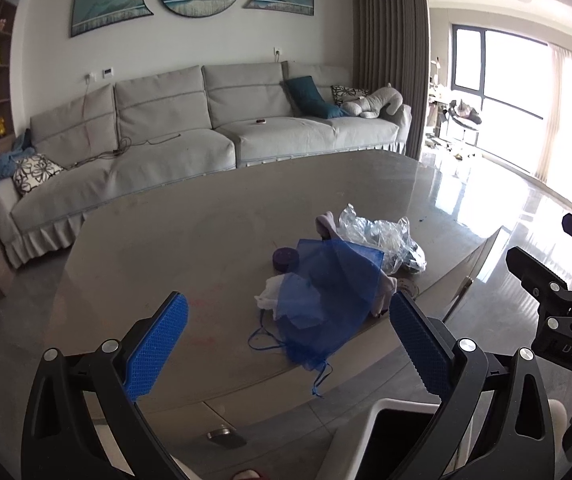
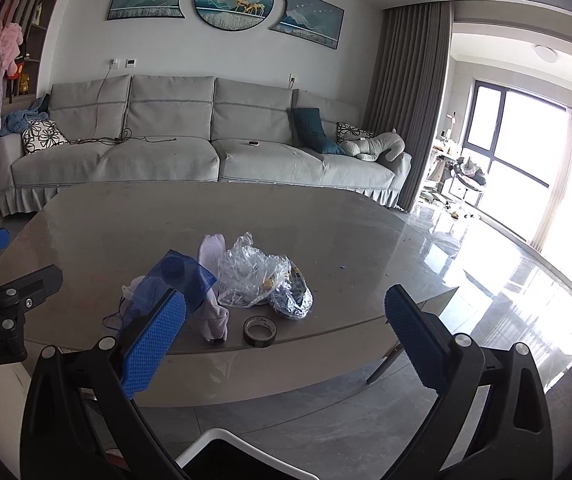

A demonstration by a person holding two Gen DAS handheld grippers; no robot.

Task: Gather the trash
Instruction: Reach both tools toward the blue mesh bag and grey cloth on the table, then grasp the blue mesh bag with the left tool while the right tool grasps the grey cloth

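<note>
I hold both grippers spread wide, empty. Blue mesh bag [image 1: 326, 300] lies dead ahead of left gripper [image 1: 286, 344], nearer than right gripper [image 2: 284, 340]; table [image 1: 166, 240] edge between.

A long grey sofa [image 2: 206, 148] is standing against the white wall [image 2: 246, 56], with a teal cushion [image 2: 310, 128] and a grey plush toy [image 2: 374, 146] lying at its right end and a flower-patterned cushion [image 2: 44, 136] leaning at the left. A three-part landscape artwork [image 2: 234, 0] is hanging above it. Grey curtains [image 2: 410, 100] are hanging beside a large window [image 2: 518, 140], and strong daylight is pouring in and glaring off the glossy floor [image 2: 506, 280]. A low grey table [image 2: 126, 220] is sitting in front. Open shelves [image 2: 34, 40] are standing at the far left.
</note>
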